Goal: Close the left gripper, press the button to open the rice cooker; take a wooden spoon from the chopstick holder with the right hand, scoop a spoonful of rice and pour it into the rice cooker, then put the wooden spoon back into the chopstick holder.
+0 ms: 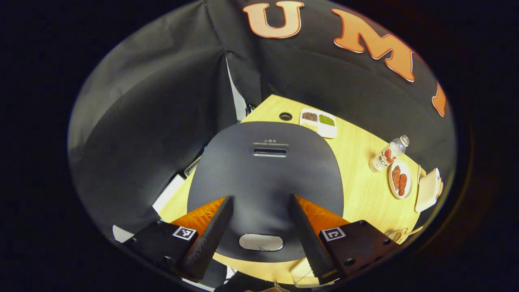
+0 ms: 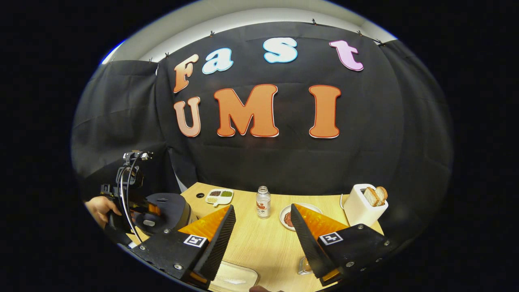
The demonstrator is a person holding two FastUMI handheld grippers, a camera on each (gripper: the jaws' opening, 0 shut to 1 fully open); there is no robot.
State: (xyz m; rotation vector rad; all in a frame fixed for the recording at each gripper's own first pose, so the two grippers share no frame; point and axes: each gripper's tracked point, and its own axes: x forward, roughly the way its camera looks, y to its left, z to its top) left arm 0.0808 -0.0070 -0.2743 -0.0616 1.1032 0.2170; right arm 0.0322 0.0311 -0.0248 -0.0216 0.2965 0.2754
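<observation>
Step in hand: opening the rice cooker (image 1: 265,178). Left gripper (image 1: 259,239) hangs over the lid, fingers spread, button (image 1: 261,242) between the tips. Next: press fingers together, push button. Right gripper (image 2: 261,239) spread, holding nothing, above the table (image 2: 259,243).

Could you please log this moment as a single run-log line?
phase: pre-press | left gripper: open above button | rice cooker: lid closed | right gripper: open, empty, over table

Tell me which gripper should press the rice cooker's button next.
Left. The left gripper hangs over the rice cooker, its open fingers either side of the button. The right gripper sits off over the table.
</observation>
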